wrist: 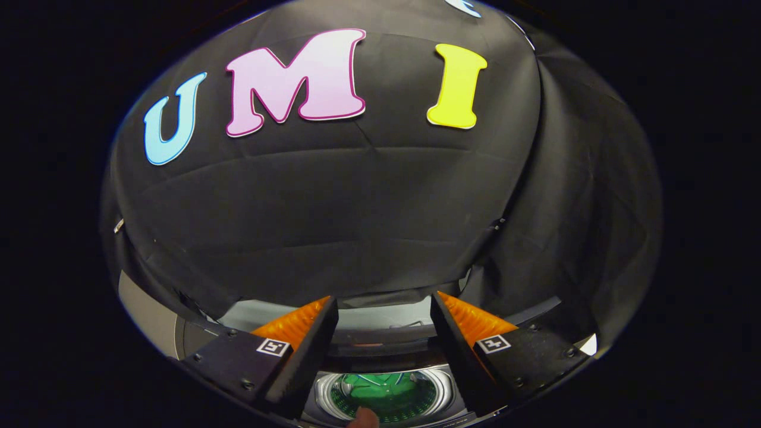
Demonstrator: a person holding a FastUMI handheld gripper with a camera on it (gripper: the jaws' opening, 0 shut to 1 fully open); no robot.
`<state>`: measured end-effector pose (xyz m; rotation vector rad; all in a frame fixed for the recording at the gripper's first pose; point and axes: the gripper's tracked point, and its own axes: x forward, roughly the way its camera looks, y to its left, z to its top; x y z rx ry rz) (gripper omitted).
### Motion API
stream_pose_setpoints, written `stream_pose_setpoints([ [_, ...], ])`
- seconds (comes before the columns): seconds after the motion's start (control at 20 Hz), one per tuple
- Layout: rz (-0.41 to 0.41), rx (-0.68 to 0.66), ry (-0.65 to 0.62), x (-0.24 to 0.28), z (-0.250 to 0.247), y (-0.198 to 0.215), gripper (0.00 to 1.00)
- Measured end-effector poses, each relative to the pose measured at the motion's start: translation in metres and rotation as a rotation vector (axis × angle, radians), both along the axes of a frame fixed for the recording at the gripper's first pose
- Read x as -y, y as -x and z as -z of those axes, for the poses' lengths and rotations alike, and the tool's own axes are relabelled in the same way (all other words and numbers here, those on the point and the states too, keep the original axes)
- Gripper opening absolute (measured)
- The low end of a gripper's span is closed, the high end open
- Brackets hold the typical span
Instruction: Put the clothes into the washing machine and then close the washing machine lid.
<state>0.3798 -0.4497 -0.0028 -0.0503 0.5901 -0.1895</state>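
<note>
The washing machine sits low between the tool's 2 fingers, its round drum open to view, with a shiny metal ring around the mouth. Green clothes lie inside the drum, folded and rumpled. A small brownish shape at the drum's near rim is too blurred to tell. The tool hangs above the opening, fingers spread wide and holding nothing, their tips apart over the machine's far edge. Beyond the machine a pale strip of its back panel shows, then the black cloth wall hangs close behind, wrinkled, with a second cloth panel to the right.
</note>
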Motion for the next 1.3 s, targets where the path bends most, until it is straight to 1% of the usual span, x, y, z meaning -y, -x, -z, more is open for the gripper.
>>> stream_pose_setpoints([
  [0.5, -0.011, 0.049, 0.005, -0.002, -0.003, 0.021, 0.98],
  [1.3, -0.006, 0.037, 0.012, -0.004, 0.004, 0.068, 0.98],
])
